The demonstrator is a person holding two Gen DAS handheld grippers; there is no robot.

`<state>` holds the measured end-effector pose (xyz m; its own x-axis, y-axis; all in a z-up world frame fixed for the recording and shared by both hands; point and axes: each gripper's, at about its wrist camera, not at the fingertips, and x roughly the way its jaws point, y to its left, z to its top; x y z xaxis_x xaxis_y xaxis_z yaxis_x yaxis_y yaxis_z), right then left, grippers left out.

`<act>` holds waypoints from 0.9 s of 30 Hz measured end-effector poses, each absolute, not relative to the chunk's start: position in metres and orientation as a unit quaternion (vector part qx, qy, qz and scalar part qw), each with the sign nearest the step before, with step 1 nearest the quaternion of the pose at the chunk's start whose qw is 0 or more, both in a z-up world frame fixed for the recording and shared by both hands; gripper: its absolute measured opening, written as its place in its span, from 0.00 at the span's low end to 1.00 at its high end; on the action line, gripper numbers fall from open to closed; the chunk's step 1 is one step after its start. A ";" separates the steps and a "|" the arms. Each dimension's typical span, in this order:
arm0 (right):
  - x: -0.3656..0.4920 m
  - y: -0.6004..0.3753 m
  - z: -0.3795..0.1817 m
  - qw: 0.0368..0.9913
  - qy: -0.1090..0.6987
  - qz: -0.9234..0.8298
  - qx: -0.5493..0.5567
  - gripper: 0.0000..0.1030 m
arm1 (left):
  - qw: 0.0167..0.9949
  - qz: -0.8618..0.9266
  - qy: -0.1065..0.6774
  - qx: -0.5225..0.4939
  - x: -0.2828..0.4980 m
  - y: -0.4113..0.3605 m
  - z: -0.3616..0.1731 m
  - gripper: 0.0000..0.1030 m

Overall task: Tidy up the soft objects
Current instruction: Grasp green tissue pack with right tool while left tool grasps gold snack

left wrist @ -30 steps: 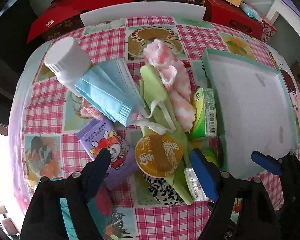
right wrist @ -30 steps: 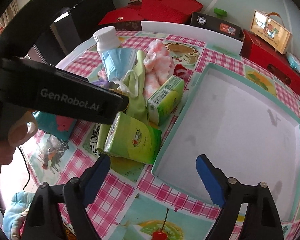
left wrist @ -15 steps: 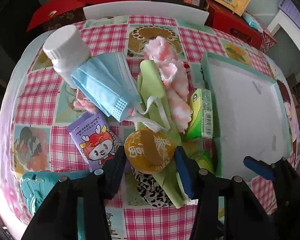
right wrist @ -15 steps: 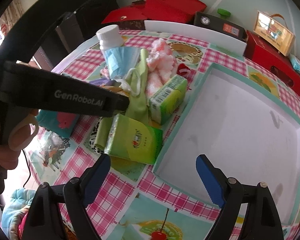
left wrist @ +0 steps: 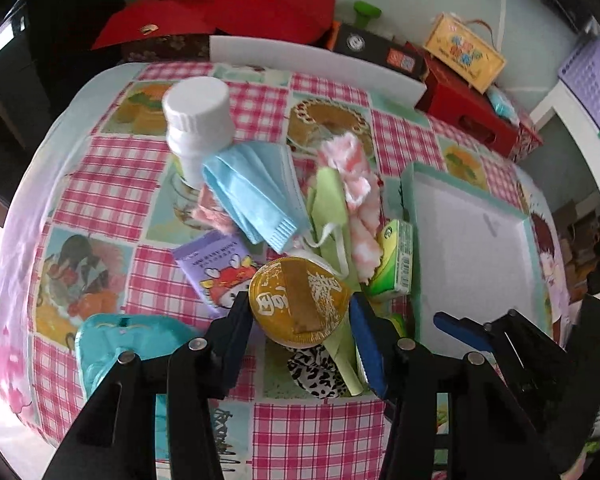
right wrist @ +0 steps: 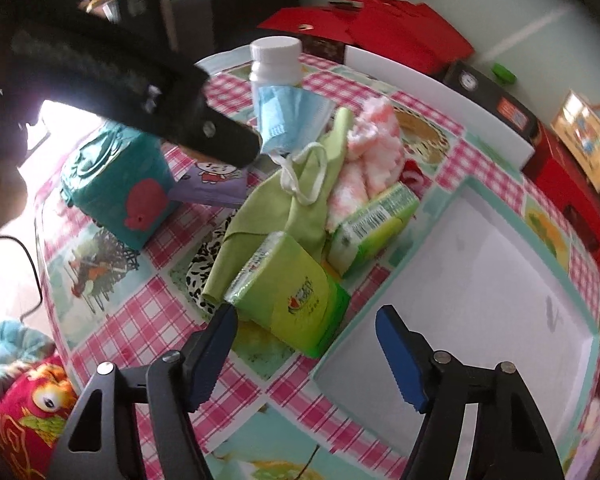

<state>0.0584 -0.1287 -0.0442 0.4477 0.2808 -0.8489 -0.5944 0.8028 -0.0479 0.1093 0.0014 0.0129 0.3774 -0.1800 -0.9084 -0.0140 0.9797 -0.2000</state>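
Both left gripper (left wrist: 300, 312) fingers (left wrist: 240, 320) clamp the gold round tin (left wrist: 298, 304) between them.

wrist views, steeply downward, sharing tray (left wrist: 466, 216)

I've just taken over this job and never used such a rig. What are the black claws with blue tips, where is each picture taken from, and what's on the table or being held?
No robot arm here: a person holds one two-finger gripper in each hand, each with a fisheye camera looking along its fingers. The left view shows the left gripper clamped on a round gold-lidded tub. In the right view, the right gripper is closing above a green tissue pack without touching it yet. On the checked tablecloth lie a blue face mask, a green cloth, a pink fluffy cloth, a white bottle, a purple wipes pack and an empty white tray.
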 end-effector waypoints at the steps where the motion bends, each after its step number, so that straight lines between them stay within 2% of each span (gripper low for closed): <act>1: 0.060 -0.127 -0.044 0.831 0.453 0.269 -0.180 0.72 | 0.826 -0.047 0.553 -0.092 0.108 0.005 0.015 0.50; 6: 0.069 -0.121 -0.045 0.818 0.456 0.296 -0.189 0.72 | 0.834 -0.035 0.541 -0.106 0.103 0.020 0.022 0.50; 12: 0.085 -0.114 -0.052 0.802 0.464 0.322 -0.192 0.62 | 0.834 -0.035 0.539 -0.113 0.103 0.024 0.021 0.50; 17: 0.087 -0.114 -0.053 0.804 0.466 0.323 -0.181 0.61 | 0.833 -0.036 0.539 -0.120 0.102 0.026 0.019 0.50; 27: 0.090 -0.136 -0.053 0.838 0.462 0.283 -0.067 0.59 | 0.836 -0.027 0.530 -0.138 0.103 0.028 0.017 0.50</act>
<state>0.0903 -0.1357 -0.0532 0.4122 0.4124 -0.8124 -0.5369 0.8304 0.1491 0.1025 0.0283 0.0170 0.4361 -0.1922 -0.8791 -0.1013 0.9602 -0.2602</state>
